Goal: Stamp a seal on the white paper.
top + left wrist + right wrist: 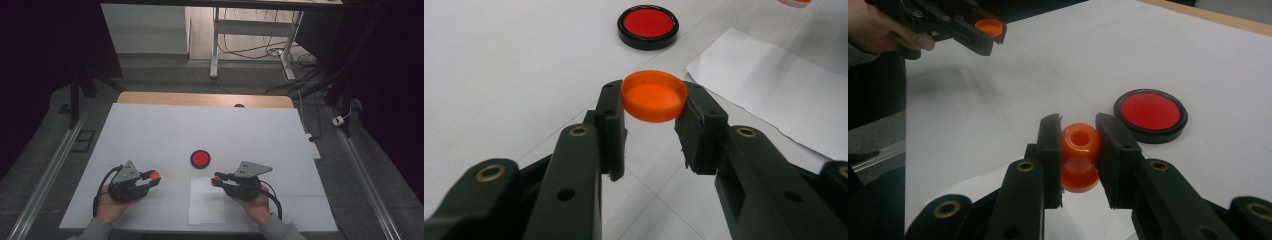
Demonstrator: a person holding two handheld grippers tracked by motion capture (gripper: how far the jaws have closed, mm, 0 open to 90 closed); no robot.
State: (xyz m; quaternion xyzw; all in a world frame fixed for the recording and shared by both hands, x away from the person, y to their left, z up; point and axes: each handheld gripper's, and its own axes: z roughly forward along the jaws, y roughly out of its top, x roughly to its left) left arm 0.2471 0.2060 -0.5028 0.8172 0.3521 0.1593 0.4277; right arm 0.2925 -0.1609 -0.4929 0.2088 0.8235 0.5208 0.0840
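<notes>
My left gripper (652,107) is shut on a round orange cap (654,95), pinched between its fingertips with the hollow side up; in the high view the orange cap (154,175) sits at the tip of the left gripper (151,178). My right gripper (1078,145) is shut on a small orange spool-shaped piece (1079,156) with a hole in its top. From above, this right gripper (216,180) points left over a white paper sheet (206,201). A red disc with a black rim (200,158) lies on the table between and beyond both grippers.
A white table top (165,130) covers a wooden table whose far edge (200,98) shows at the back. In the right gripper view the left gripper (990,29) and its hand hover at upper left. Cables and a metal frame stand on the floor beyond.
</notes>
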